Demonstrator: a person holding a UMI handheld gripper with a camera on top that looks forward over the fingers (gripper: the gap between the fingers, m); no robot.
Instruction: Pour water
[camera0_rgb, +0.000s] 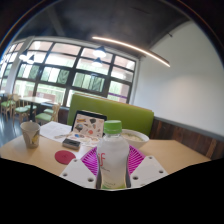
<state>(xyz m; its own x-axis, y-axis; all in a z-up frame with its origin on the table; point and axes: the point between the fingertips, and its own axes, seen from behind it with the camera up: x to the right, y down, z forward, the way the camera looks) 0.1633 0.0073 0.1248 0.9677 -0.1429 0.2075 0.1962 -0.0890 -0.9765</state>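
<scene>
A clear plastic water bottle with a green cap and a pale label stands upright between the fingers of my gripper. Both pink pads press against its sides, so the gripper is shut on the bottle. The bottle's base is hidden below the fingers. Just beyond the bottle sits a white bowl on the wooden table.
On the table to the left are a paper takeaway box, a small dark object and a tablet or open book. A green sofa stands behind the table, with large windows beyond.
</scene>
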